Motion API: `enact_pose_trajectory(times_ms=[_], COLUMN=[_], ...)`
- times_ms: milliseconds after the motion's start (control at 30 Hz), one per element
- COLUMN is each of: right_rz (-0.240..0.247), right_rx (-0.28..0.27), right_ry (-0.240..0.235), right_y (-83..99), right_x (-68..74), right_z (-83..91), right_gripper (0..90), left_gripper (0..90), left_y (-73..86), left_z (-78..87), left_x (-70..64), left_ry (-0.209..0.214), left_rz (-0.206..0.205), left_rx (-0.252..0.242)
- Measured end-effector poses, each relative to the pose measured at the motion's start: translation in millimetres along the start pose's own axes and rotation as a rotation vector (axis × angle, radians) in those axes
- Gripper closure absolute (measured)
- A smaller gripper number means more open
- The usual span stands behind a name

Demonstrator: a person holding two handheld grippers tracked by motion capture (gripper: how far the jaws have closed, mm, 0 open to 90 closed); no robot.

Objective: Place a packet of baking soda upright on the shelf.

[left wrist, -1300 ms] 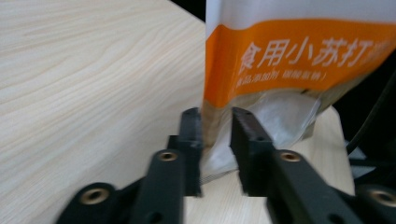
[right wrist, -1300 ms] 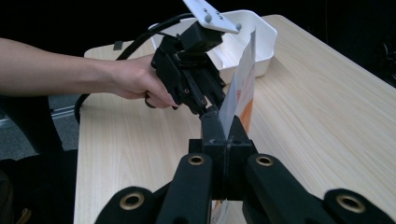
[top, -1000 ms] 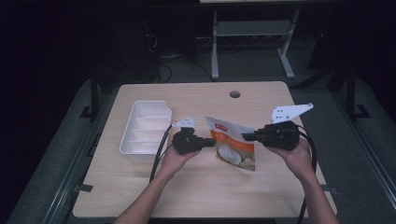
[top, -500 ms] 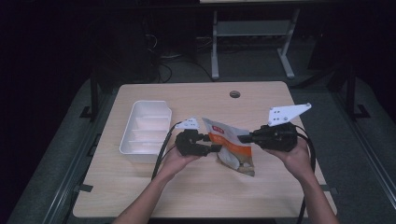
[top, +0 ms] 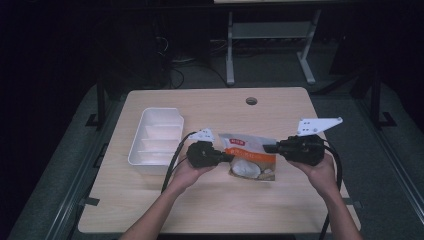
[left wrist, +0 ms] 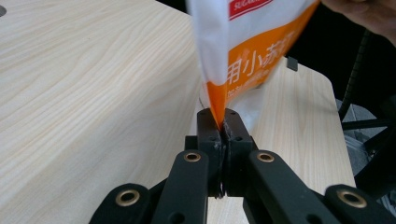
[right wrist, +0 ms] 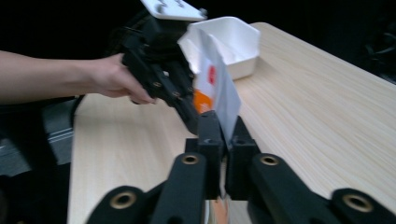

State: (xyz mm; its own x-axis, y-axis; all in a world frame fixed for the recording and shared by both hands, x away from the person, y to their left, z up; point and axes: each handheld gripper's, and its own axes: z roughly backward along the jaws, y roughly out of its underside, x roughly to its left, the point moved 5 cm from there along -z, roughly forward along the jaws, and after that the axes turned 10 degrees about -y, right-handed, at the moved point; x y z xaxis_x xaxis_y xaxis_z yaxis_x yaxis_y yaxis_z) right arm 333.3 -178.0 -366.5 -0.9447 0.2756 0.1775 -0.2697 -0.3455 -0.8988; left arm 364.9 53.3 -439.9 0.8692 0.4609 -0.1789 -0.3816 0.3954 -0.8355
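left hand-held gripper [top: 227,157]: clamped on pouch [top: 251,156] left edge | right hand-held gripper [top: 269,148]: clamped on its right edge | pouch: held between both above the counter [top: 210,210], near white tray [top: 156,135] | reason: probably two opposite grips keep it stretched for pulling open

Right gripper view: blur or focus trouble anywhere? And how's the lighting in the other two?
Right gripper view: the far left tongs, hand and white tray are smeared soft. Left gripper view: the orange-and-white pouch is soft up close, the table grain crisp. High view: tabletop evenly lit, surroundings nearly black.
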Motion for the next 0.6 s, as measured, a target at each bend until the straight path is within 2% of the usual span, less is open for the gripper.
enact_pose_trajectory(times_ms=[67, 100, 167, 200, 300, 367, 467, 500, 533, 600], right_rz=[-0.026, -0.041, -0.043, -0.055, -0.069, -0.081, -0.084, -0.089, -0.089, -0.085], right_rx=[0.0, 0.01, 0.014, 0.034, 0.052, 0.091, 0.107, 0.124, 0.124, 0.127], right_ry=[0.005, 0.006, 0.017, 0.02, 0.035, 0.031, 0.035, 0.033, 0.033, 0.037], right_y=[7.9, 14.8, 17.4, 25.7, 35.9, 43.7, 50.9, 53.9, 53.9, 53.3], right_x=[-3.4, -5.4, -6.1, -7.8, -10.8, -12.7, -13.0, -12.9, -12.9, -12.2], right_z=[0.6, -1.9, -3.2, -7.6, -13.7, -19.9, -26.9, -31.8, -31.8, -33.3], right_gripper=[79.8, 71.9, 70.1, 66.4, 63.5, 64.3, 68.2, 74.0, 74.0, 80.5], left_gripper=[88.6, 88.6, 88.6, 88.5, 88.6, 88.5, 88.4, 88.3, 88.3, 88.1], left_y=[-1.1, -2.3, -2.5, -2.6, -2.8, -2.8, -2.7, -2.7, -2.6, -2.5], left_z=[-1.0, -1.2, -1.2, -1.3, -1.2, -1.1, -0.9, -0.9, -0.8, -0.1], left_x=[-1.9, -2.4, -2.2, -2.1, -2.5, -2.9, -3.6, -4.0, -4.2, -4.5], left_ry=[-0.006, -0.014, -0.015, -0.016, -0.019, -0.019, -0.022, -0.023, -0.025, -0.033], left_rz=[-0.01, -0.021, -0.023, -0.02, -0.024, -0.023, -0.027, -0.027, -0.03, -0.038], left_rx=[0.003, 0.011, 0.014, 0.014, 0.017, 0.018, 0.019, 0.019, 0.02, 0.02])
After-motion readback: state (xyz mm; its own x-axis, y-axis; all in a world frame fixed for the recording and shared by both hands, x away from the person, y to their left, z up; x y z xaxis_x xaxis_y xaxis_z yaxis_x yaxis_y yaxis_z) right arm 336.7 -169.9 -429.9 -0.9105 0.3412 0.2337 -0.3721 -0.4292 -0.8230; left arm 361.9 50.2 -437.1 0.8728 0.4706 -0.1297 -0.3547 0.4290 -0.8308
